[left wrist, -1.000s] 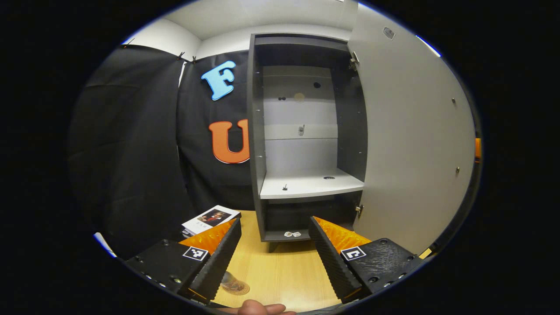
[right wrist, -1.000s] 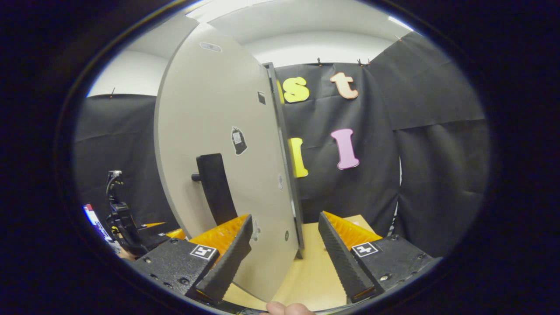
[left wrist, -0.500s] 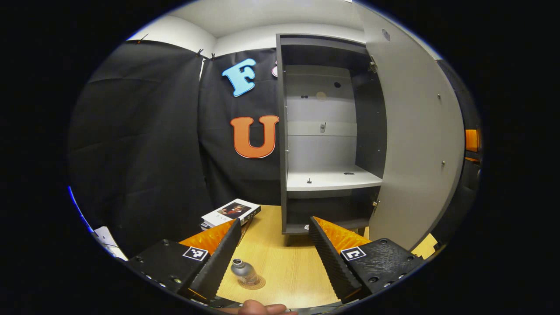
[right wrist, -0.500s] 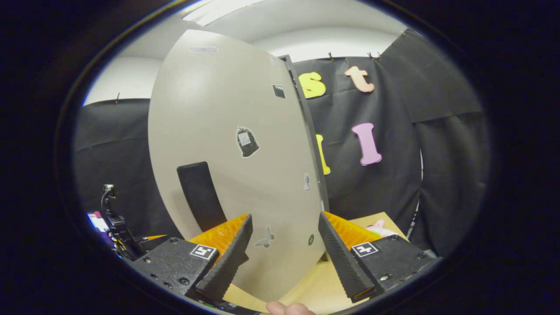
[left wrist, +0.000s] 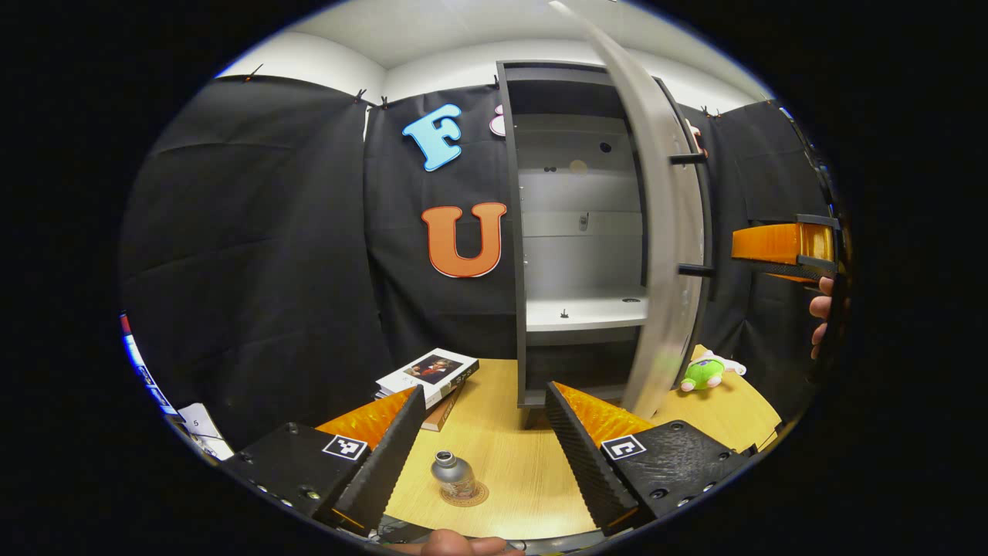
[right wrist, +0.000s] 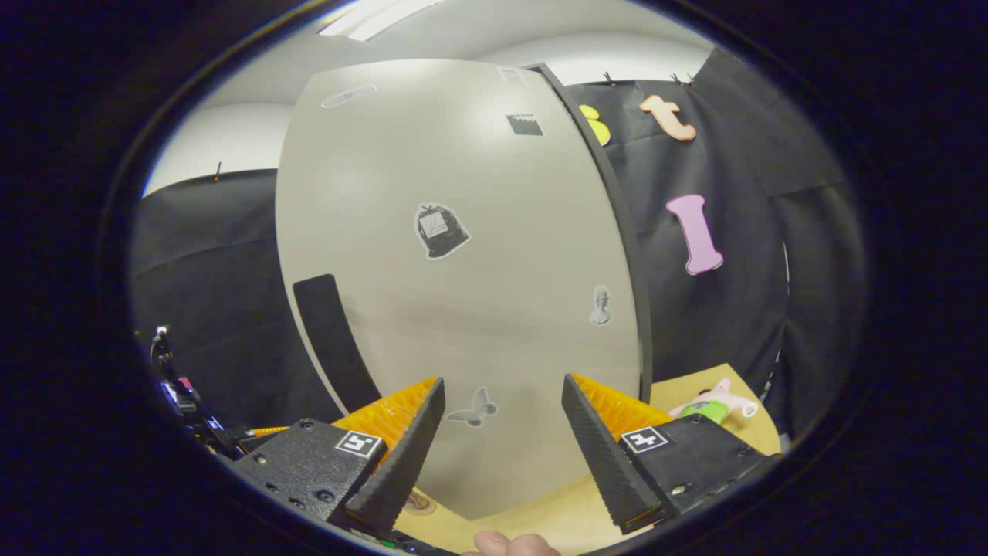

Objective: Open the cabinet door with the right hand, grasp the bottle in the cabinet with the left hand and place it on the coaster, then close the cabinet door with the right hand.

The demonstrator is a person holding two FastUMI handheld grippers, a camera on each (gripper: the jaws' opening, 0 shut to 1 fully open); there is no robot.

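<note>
A tall dark-grey cabinet [left wrist: 525, 232] was seen on the pale wooden table [left wrist: 509, 463] with its light-grey door [right wrist: 463, 293] partly ajar. The left gripper [left wrist: 485, 448] was held wide open and empty above the table. The right gripper [right wrist: 502, 440] was likewise spread open, grasping nothing, close before the door's face. A small silver bottle [left wrist: 452, 472] was stood upright on the round coaster [left wrist: 465, 495], between the left gripper's fingers in the left gripper view.

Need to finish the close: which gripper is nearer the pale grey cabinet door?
Right. The right gripper faces the pale grey cabinet door close up, jaws open, apparently just off its panel. The left gripper hangs back over the small metal bottle on the round coaster.
</note>
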